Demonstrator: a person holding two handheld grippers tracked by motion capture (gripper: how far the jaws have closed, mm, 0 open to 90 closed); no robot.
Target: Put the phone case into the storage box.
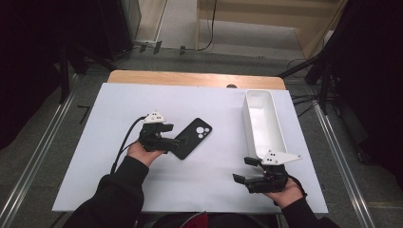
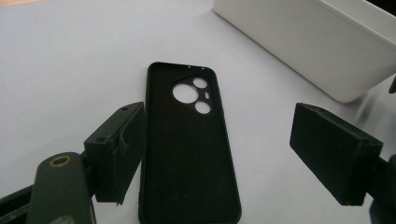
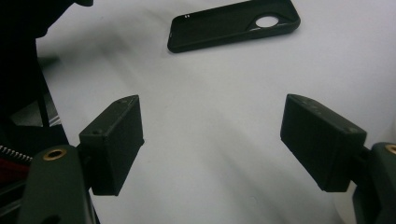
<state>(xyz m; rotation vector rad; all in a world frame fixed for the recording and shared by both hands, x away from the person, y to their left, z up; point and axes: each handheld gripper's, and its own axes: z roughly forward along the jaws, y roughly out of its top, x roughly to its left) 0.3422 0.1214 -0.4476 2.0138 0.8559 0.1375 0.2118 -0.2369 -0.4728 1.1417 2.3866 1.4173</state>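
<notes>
Hovering your left gripper (image 1: 172,138) over the black phone case (image 2: 189,140), you held its jaws wide, gripping nothing. The case lay flat left of the white bin (image 1: 263,121). Light, flexible and thin-walled, it likely needed pinching across one long edge.

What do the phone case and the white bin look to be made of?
The case looks like soft matte black rubber or silicone: dull and without glare, with a raised lip round its hollow inside and camera cutouts. The bin looks like rigid white plastic, smooth with a slight sheen, thin straight walls and rounded corners. Neither can be confirmed by look alone.
</notes>
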